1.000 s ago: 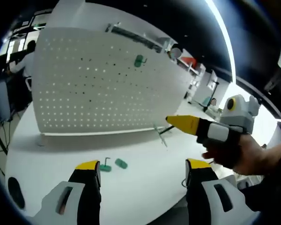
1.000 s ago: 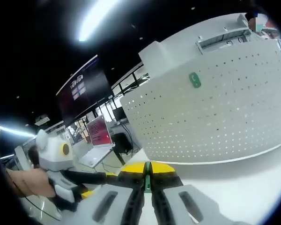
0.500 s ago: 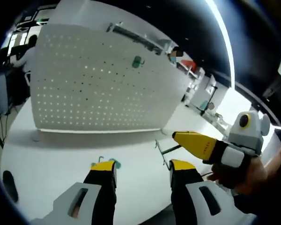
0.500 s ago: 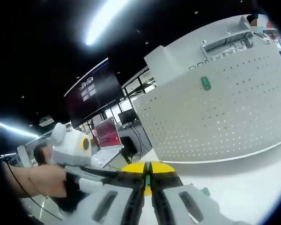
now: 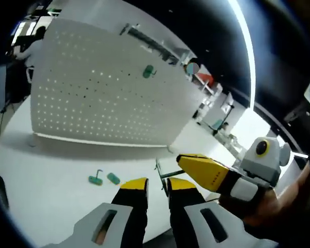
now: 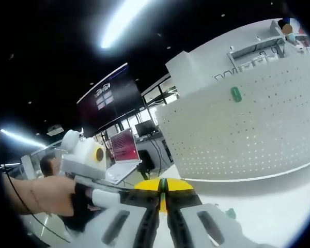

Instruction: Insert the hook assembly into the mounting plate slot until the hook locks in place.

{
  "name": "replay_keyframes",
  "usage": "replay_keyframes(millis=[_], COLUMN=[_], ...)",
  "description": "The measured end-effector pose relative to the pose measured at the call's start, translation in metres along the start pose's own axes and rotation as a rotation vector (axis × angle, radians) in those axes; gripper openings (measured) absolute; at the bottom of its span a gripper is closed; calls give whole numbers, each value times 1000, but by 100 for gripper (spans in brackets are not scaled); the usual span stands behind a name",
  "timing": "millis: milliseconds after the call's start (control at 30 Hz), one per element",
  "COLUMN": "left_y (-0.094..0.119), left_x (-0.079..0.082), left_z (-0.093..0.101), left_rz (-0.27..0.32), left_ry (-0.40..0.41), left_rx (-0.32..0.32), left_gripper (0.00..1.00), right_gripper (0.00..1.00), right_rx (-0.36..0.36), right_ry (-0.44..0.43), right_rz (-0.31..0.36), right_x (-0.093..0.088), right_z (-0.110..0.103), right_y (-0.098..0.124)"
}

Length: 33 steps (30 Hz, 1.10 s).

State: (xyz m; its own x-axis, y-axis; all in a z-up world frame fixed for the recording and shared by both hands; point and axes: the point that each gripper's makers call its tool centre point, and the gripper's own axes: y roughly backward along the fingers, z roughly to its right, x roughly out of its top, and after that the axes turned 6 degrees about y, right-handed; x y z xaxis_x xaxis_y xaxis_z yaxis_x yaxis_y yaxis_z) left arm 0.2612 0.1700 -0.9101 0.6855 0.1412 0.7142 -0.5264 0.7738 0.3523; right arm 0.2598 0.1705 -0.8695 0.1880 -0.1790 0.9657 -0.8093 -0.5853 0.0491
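left gripper (image 5: 157,185) narrowly open | right gripper (image 6: 163,187) closed, empty | 2 hooks (image 5: 104,179) on table (image 5: 51,165)

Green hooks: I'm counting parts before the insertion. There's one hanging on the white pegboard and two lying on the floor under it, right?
Not the floor. In the left gripper view the two loose green hooks lie on the white table in front of the pegboard; one hook does hang on the board.

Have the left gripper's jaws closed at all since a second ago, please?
Yes. The left gripper has narrowed its jaws markedly; the gap of white table between them has shrunk to a sliver.
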Motion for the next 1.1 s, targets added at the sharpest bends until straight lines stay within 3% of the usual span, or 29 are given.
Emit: replay_keyframes(millis=[67,367,633,800,933,1100], left_y=[0,3,6,10,12,13], left_x=[3,3,6,13,18,23], left_z=[7,11,14,10,5,7], left_rz=[7,0,9,31,46,60], left_ry=[30,73,14,-59,-130,-174], left_rx=[-36,-45,-19,22,74,83], left_gripper=[5,4,2,2,1,1], right_gripper=[0,0,0,1,1,4], right_rx=[3,5,1,40,56,86], right_ry=[15,22,20,-55,-41,-79], right_rz=[9,25,21,-18,-42,-47], right_x=[4,9,13,14,16,24], right_z=[-2,-5,-6,-7,-8,-10], right_y=[0,4,3,0,0,6])
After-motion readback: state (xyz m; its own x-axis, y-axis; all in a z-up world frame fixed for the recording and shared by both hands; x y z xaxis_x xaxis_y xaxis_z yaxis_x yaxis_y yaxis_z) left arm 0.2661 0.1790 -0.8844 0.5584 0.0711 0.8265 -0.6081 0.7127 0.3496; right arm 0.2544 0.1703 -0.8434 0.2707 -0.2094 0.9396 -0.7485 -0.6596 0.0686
